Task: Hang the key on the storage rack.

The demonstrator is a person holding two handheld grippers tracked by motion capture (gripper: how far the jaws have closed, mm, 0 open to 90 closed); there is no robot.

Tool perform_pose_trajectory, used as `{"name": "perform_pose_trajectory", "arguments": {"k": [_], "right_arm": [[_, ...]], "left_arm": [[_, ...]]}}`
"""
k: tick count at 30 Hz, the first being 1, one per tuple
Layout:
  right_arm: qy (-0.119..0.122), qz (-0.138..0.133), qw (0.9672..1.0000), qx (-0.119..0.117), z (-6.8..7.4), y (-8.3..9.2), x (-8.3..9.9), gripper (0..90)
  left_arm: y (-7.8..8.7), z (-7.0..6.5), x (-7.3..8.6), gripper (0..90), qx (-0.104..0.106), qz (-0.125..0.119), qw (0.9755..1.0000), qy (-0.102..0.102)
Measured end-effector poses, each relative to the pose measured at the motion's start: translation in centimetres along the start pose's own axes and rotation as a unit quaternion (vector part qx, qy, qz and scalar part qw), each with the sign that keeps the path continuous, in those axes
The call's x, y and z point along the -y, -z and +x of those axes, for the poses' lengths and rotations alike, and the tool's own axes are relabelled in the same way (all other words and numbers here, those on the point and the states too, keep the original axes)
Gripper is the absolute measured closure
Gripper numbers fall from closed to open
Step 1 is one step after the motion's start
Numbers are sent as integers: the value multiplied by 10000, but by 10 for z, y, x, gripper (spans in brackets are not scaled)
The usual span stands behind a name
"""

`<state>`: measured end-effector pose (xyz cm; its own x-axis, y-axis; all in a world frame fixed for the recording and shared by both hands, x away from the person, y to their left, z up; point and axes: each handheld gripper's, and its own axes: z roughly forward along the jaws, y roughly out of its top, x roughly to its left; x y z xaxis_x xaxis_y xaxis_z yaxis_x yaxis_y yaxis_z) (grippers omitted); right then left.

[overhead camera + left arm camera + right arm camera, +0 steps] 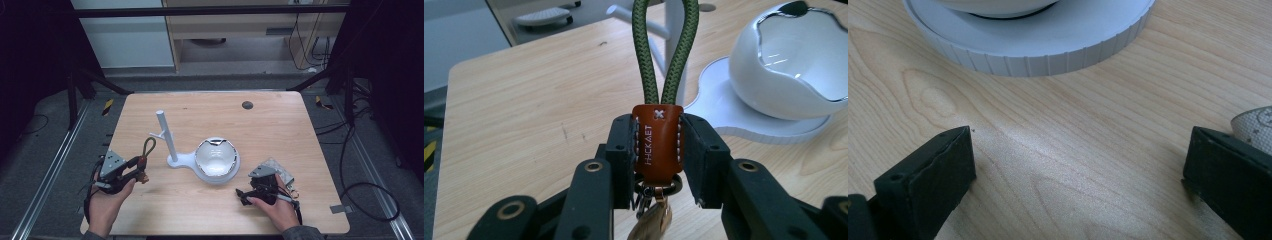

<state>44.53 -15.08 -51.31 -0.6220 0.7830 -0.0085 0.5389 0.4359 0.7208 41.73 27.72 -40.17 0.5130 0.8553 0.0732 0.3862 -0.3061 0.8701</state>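
On the wooden table (280, 120), the white bowl (216, 156) sits empty.

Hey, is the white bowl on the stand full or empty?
Empty. From the high view the white bowl shows only its bare shiny inside, and the left gripper view shows nothing in the part of it that is visible.

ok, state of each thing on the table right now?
left gripper: shut on the keychain's brown leather tab
keychain: held off the table, green cord loop pointing toward the stand
right gripper: open, nothing between its jaws, low over the table
white stand: upright, peg bare
bowl: on the stand's base, empty
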Motion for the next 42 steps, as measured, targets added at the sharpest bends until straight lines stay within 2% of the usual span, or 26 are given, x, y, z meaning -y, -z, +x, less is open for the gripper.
{"name": "perform_pose_trajectory", "arguments": {"k": [3,12,23,42], "right_arm": [[1,-1,10000,0,0,0,0,3],[-9,-3,10000,0,0,0,0,3],[-19,0,10000,10,0,0,0,3],[-22,-1,10000,12,0,0,0,3]], "left_arm": [[2,-3,0,664,20,-59,10000,-7],[10,-17,4,664,295,-332,9990,17],[17,-25,5,663,336,-533,9980,57],[17,-37,-4,663,379,-759,9964,64]]}}
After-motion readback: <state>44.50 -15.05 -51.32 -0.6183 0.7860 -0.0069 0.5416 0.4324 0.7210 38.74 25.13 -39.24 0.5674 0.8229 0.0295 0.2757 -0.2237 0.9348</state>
